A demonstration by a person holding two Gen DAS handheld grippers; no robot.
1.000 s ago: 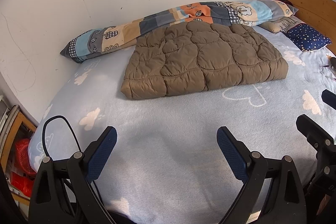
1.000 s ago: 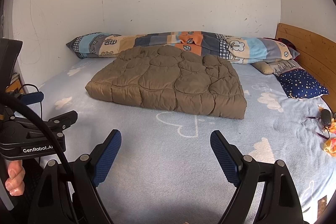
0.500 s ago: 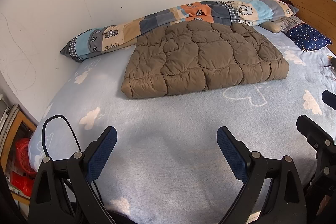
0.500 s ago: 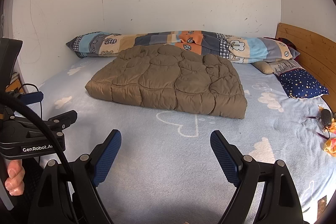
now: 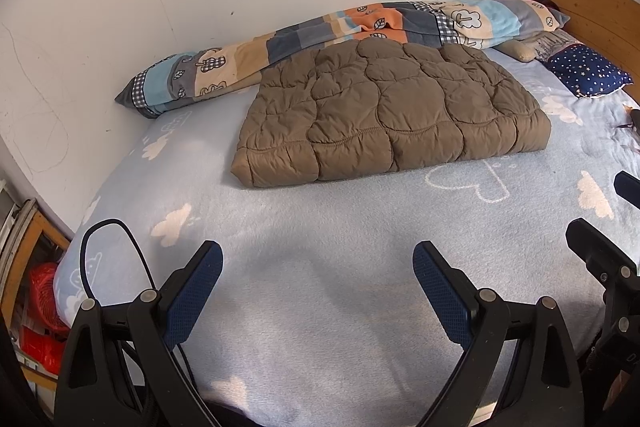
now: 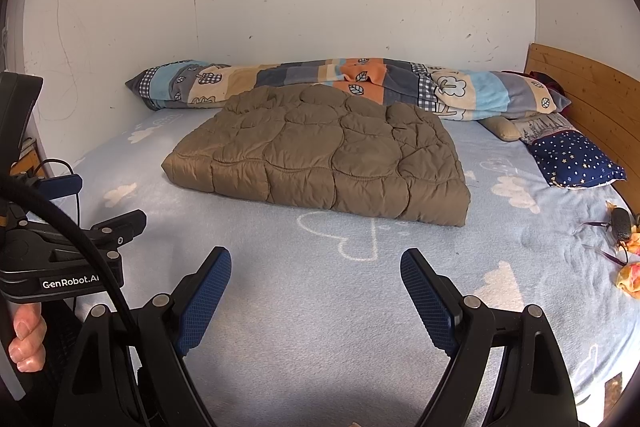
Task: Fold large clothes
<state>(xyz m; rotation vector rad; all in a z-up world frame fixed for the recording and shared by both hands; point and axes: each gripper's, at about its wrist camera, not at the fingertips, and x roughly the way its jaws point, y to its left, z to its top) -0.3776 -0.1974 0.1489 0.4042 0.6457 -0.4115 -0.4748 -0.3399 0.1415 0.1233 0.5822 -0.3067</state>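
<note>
A brown quilted puffer garment (image 5: 384,115) lies folded into a flat rectangle in the middle of the bed; it also shows in the right wrist view (image 6: 320,155). My left gripper (image 5: 316,267) is open and empty, well short of the garment, above the bed's near edge. My right gripper (image 6: 316,275) is open and empty too, just as far back from the garment. The left gripper's body (image 6: 60,259) shows at the left of the right wrist view, and the right gripper's body (image 5: 608,267) at the right of the left wrist view.
The bed has a light blue cloud-print sheet (image 6: 360,327). A rolled patchwork blanket (image 6: 360,83) lies along the back wall. A navy starred pillow (image 6: 576,159) and a wooden headboard (image 6: 592,95) are at the right. Small items (image 6: 624,247) lie near the right edge.
Almost nothing: both views have shifted very slightly. The garment lies as before and both grippers stay open.
</note>
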